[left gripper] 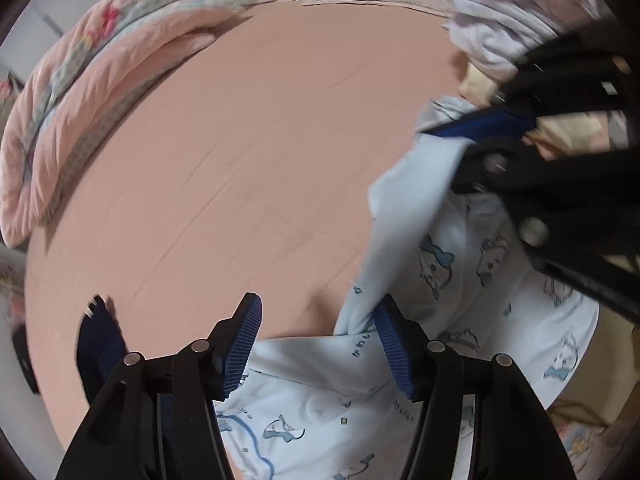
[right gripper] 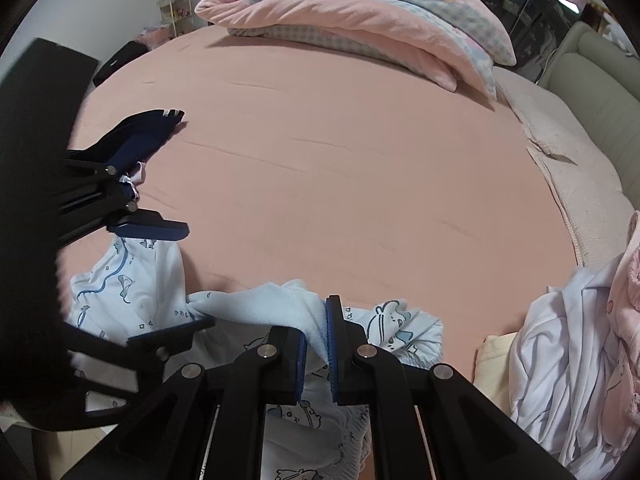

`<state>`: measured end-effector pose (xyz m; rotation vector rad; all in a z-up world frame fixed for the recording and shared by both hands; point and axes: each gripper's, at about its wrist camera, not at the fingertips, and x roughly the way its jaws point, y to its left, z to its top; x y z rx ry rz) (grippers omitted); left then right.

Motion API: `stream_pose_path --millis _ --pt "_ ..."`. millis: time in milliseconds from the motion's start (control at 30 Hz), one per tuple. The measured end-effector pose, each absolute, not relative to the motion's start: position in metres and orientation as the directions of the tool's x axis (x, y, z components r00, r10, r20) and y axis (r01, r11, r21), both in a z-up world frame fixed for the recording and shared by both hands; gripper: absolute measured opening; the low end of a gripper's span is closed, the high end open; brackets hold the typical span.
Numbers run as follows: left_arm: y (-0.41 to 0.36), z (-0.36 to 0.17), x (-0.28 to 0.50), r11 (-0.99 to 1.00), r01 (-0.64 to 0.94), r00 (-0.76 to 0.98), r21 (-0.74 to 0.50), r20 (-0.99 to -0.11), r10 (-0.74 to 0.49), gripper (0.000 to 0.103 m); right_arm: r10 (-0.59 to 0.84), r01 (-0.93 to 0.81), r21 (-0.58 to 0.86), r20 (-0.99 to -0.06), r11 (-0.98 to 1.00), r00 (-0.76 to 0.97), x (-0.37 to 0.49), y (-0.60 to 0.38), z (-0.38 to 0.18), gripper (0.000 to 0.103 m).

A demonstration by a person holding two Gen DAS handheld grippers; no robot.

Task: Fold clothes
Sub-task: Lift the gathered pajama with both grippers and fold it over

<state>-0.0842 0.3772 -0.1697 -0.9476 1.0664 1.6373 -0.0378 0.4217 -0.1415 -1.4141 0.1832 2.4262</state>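
Observation:
A pale blue garment (left gripper: pixel 460 280) printed with cartoon animals lies crumpled at the near edge of the pink bed (left gripper: pixel 260 140). My left gripper (left gripper: pixel 318 308) stands open above it. A fold of the cloth rests against its right pad (left gripper: pixel 394 352), and the left pad is bare. My right gripper (right gripper: pixel 318 320) is shut on a raised fold of the same garment (right gripper: pixel 132 280), with fabric bunched between its pads. In the right wrist view the left gripper (right gripper: pixel 182 172) shows at the left with its fingers apart. In the left wrist view the right gripper (left gripper: pixel 440 132) pinches the cloth at the right.
A folded pink quilt (right gripper: pixel 360 20) lies at the far side of the bed (right gripper: pixel 340 160). A heap of white and pink clothes (right gripper: pixel 560 360) sits at the right, with a cream piece (right gripper: pixel 496 364) beside it. A beige headboard (right gripper: pixel 600 92) borders the bed on the right.

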Motion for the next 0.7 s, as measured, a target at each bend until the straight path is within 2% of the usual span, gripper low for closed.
stream_pose_path --millis 167,233,300,333,467,700 --pt "0.366 -0.172 -0.101 -0.264 -0.96 -0.179 0.09 -0.925 0.334 0.054 0.21 -0.346 -0.044 -0.863 -0.937 -0.459 -0.037 0.422 -0.142 0.006" --pt "0.361 -0.174 -0.103 -0.289 -0.955 -0.171 0.065 -0.918 0.357 0.044 0.205 -0.347 -0.038 -0.864 -0.937 -0.459 -0.037 0.422 -0.142 0.006" --pt "0.355 -0.177 -0.102 -0.33 -0.944 -0.142 0.01 -0.915 0.378 0.024 0.202 -0.346 -0.036 -0.866 -0.938 -0.458 -0.037 0.422 -0.143 0.006" --pt "0.353 -0.179 -0.101 -0.345 -0.938 -0.132 -0.011 -0.913 0.387 0.021 0.2 -0.345 -0.035 -0.867 -0.938 -0.457 -0.037 0.422 -0.143 0.006" --pt "0.344 -0.179 -0.093 -0.372 -0.928 -0.162 -0.003 -0.896 0.413 0.016 0.19 -0.341 -0.028 -0.872 -0.94 -0.451 -0.039 0.418 -0.144 0.006" --pt "0.327 -0.164 -0.099 -0.415 -0.905 -0.114 -0.098 -0.882 0.457 0.013 0.165 -0.349 0.001 -0.879 -0.937 -0.447 -0.029 0.418 -0.148 0.006"
